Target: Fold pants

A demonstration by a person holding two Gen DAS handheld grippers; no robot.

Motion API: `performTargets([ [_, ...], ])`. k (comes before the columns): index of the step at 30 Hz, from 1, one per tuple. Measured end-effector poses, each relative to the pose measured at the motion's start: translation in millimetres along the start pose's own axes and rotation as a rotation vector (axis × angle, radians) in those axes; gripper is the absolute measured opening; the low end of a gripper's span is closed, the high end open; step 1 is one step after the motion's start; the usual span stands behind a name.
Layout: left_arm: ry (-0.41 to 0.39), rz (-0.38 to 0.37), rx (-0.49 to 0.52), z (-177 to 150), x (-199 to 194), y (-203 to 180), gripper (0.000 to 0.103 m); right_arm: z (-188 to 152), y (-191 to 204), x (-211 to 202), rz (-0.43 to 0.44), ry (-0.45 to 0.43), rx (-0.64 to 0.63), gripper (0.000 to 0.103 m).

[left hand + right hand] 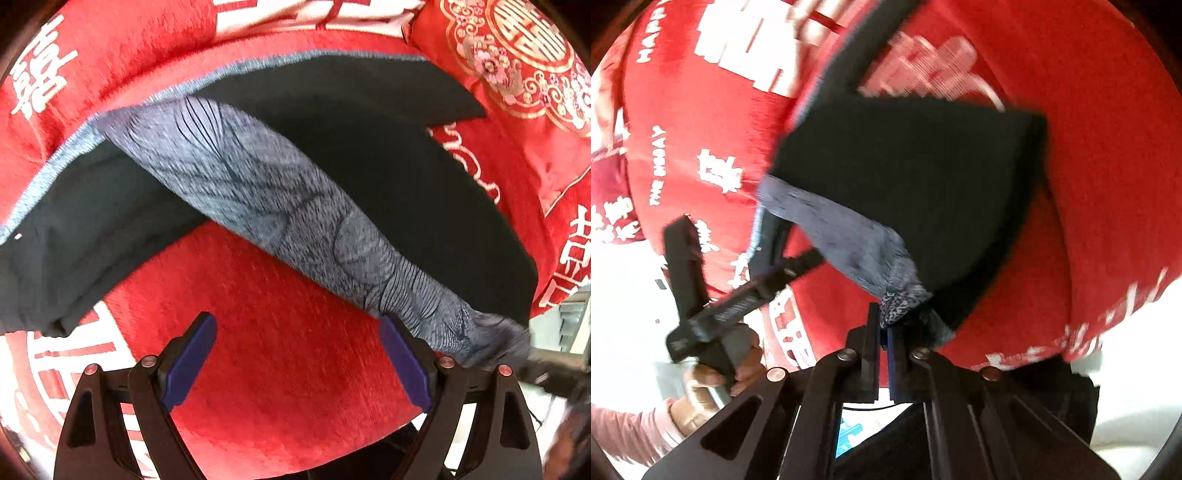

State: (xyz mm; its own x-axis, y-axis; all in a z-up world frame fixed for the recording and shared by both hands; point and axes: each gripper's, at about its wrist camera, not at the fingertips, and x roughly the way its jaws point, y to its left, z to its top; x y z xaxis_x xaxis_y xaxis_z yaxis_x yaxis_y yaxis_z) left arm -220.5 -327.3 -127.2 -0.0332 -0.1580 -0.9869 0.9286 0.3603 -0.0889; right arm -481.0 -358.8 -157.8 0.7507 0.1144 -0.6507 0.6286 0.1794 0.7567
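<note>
Covering nearly the whole of both views, a red bedspread printed with white characters is seen spread over a bed, and a red embroidered cushion with gold and pink ornament is seen at the upper right of the left wrist view. On this bedspread the pants are laid: a black garment with a grey-blue patterned side panel that runs as a band from the upper left to the lower right of the left wrist view. In the right wrist view the black cloth fills the centre of the frame, and its grey patterned corner is drawn down to the lower middle.

The left gripper is held above bare red bedspread at the bottom of its own view, its blue-padded fingers spread wide with nothing between them; the patterned band passes just beside the right-hand finger. The same gripper is seen at the lower left of the right wrist view, grasped by a hand with a pink sleeve behind it.

The right gripper is seen at the bottom centre of its view, its fingers pressed together on the bunched grey corner of the pants.
</note>
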Motion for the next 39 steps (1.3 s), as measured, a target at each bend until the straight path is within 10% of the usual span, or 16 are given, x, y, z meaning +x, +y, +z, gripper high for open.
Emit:
performTargets([
  [9,-0.122,0.067,-0.06,44,-43,9,0.091,117,89,-63,-0.056,-0.13,-0.269,0.003],
  [18,-0.154,0.177,-0.156,98,-23,29,0.091,269,121,-42,-0.392,-0.305,-0.426,0.007],
  [24,-0.166,0.217,-0.206,128,-13,43,0.091,289,118,-24,-0.556,-0.292,-0.476,0.066],
  [27,-0.145,0.22,-0.213,146,-1,47,0.091,272,120,-39,-0.528,-0.324,-0.51,0.065],
  [30,-0.117,0.237,-0.207,157,16,47,0.091,268,108,-21,-0.525,-0.223,-0.498,0.035],
  [39,-0.105,0.262,-0.254,177,46,58,0.103,305,67,51,-0.732,-0.141,-0.535,0.034],
])
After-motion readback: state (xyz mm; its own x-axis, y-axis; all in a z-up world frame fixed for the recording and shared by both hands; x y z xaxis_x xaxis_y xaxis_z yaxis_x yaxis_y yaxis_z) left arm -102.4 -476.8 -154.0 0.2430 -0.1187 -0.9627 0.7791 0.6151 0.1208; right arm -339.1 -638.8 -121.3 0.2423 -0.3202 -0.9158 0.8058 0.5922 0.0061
